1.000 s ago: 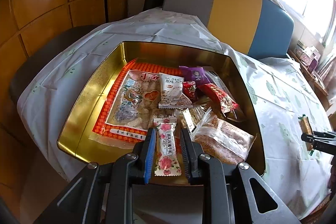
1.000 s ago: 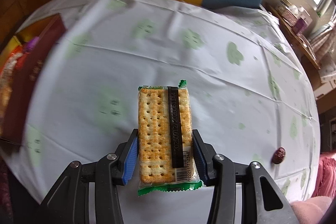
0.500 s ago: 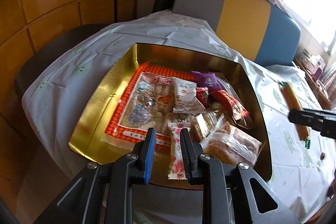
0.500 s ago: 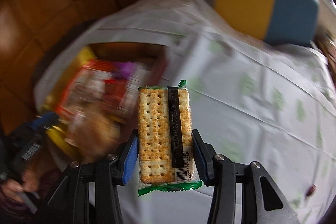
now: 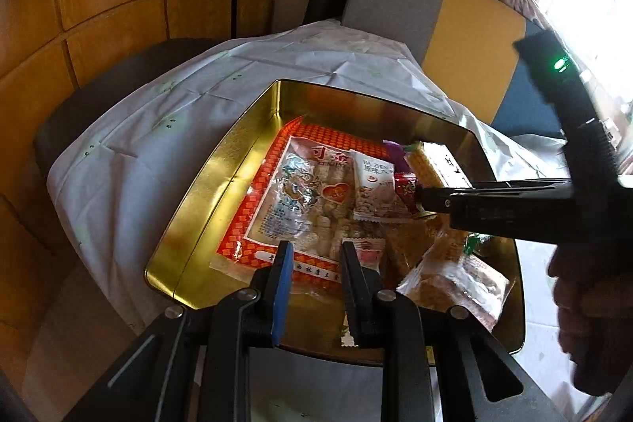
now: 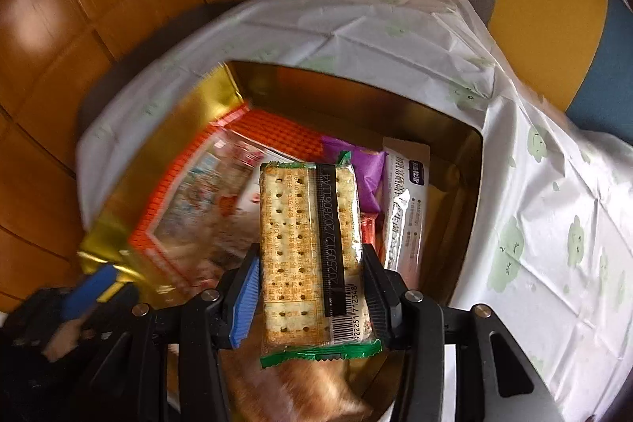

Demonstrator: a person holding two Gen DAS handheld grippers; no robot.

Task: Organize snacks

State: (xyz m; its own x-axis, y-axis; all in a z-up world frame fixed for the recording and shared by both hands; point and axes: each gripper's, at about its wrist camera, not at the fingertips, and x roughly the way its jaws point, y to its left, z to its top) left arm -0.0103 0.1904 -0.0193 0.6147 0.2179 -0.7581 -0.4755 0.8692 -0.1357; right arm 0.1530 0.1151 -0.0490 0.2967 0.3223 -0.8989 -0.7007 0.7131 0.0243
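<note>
Left gripper [image 5: 314, 263] hangs over the near edge of the gold tin [image 5: 190, 208], jaws apart with nothing between them. The flowery candy [image 5: 366, 254] it was clamped on a second ago has dropped just beside its right finger, so that one's filed away. Right gripper [image 6: 310, 287] is clamped on the cracker pack [image 6: 308, 244], which was out over the bare tablecloth [image 6: 554, 224] earlier and now hovers above the tin's snacks. I'd guess it gets released next.
</note>
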